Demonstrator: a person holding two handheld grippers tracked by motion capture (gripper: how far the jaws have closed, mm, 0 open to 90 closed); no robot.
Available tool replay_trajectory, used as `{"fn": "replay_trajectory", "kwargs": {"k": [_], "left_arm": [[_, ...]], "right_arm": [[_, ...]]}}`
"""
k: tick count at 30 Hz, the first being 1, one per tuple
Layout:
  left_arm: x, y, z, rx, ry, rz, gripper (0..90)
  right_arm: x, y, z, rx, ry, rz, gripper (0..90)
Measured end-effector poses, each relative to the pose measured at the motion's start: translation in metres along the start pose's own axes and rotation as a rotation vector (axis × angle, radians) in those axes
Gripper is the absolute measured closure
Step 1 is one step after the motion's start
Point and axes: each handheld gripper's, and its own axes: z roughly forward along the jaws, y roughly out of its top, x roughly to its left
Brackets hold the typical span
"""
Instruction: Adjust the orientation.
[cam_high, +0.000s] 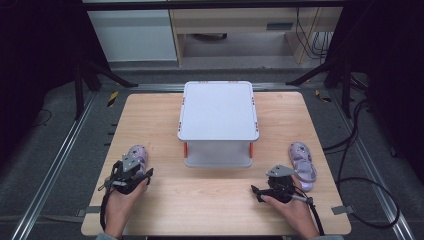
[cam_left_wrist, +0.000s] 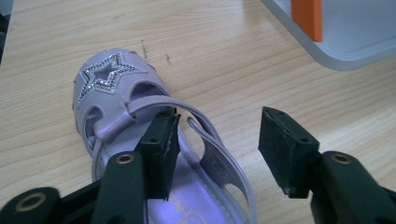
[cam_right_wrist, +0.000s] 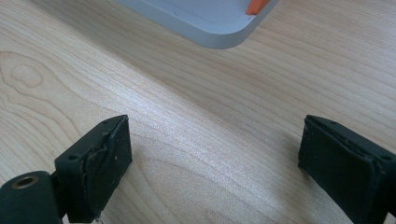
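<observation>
Black jaws of the left gripper (cam_left_wrist: 215, 149) sit right up front in the left gripper view, and they're straddling the outer side wall of the lilac sandal (cam_left_wrist: 140, 140) — one pad down inside the shoe by the heel strap, the other hanging over bare wood outside it. Gap between them is partly spread, no squeeze on the wall yet as far as I can tell, so call it poised, not gripping. Sandal lies flat on the table (cam_high: 215, 200), star toe pointing away from the gripper. Over on the other side, the right gripper (cam_right_wrist: 212, 158) holds its jaws wide with nothing but wood grain between them, and the second sandal (cam_high: 302, 165) waits just beyond and outside it, untouched. Ahead of both grippers, in the middle, stands the white box (cam_high: 218, 120) with orange clips, its lid seemingly on. My read: this is the very start of the work — neither shoe lifted, first pick being lined up, and what's left is the pinch, the lift, and the same for the other sandal
</observation>
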Motion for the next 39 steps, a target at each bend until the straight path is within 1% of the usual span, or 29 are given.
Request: {"fn": "replay_trajectory", "kwargs": {"k": [1, 2, 3, 4, 6, 12, 14, 17, 20, 23, 26, 28, 31, 33, 34, 36, 39], "left_arm": [[0.002, 0.0, 0.0, -0.006, -0.003, -0.003, 52.7], [0.003, 0.0, 0.0, -0.011, -0.006, -0.003, 54.8], [0.005, 0.0, 0.0, -0.016, -0.014, -0.004, 64.3], [0.006, -0.001, -0.001, -0.018, -0.021, -0.01, 64.3], [0.007, -0.001, -0.001, -0.016, -0.036, -0.021, 69.4], [0.014, -0.002, -0.007, -0.004, -0.027, -0.028, 80.7], [0.017, -0.003, -0.009, -0.008, -0.023, -0.041, 82.9], [0.021, -0.003, -0.012, -0.018, -0.009, -0.037, 84.6], [0.02, -0.002, -0.016, -0.034, 0.009, -0.031, 84.9], [0.018, -0.001, -0.021, -0.067, -0.002, -0.041, 85.1], [0.013, 0.001, -0.028, -0.102, -0.017, -0.036, 85.3], [0.007, 0.001, -0.035, -0.126, -0.043, -0.035, 85.4], [-0.007, 0.0, -0.045, -0.14, -0.081, -0.008, 85.2], [-0.016, 0.0, -0.048, -0.146, -0.112, 0.015, 85.1], [-0.018, 0.001, -0.048, -0.148, -0.118, 0.018, 85.1], [-0.027, 0.003, -0.049, -0.158, -0.154, 0.028, 85.1], [-0.043, 0.006, -0.049, -0.168, -0.192, 0.062, 85.1]], "right_arm": [[0.0, 0.0, 0.0, 0.0, 0.0, 0.0, 9.6], [0.0, 0.0, 0.0, 0.0, 0.0, 0.0, 9.6], [0.0, 0.0, 0.0, 0.0, 0.0, 0.001, 9.6], [0.0, 0.0, 0.0, 0.0, 0.0, 0.001, 9.6], [0.0, 0.0, 0.0, 0.0, 0.0, 0.001, 9.6], [0.0, 0.0, 0.0, 0.0, 0.0, 0.001, 9.6], [0.0, 0.0, 0.0, 0.0, 0.0, 0.001, 9.6], [0.0, 0.0, 0.0, 0.0, 0.0, 0.001, 9.6], [0.0, 0.0, 0.0, 0.0, 0.0, 0.001, 9.6], [0.0, 0.0, 0.0, 0.0, 0.0, 0.001, 9.6], [0.0, 0.0, 0.0, 0.0, 0.0, 0.001, 9.6], [0.0, 0.0, 0.0, 0.0, 0.0, 0.001, 9.6], [0.0, 0.0, 0.0, 0.0, 0.0, 0.001, 9.6], [0.0, 0.0, 0.0, 0.0, 0.0, 0.001, 9.6], [0.0, 0.0, 0.0, 0.0, 0.0, 0.001, 9.6], [0.0, 0.0, 0.0, 0.0, 0.0, 0.001, 9.6], [0.0, 0.0, 0.0, 0.0, 0.001, 0.001, 9.6]]}}
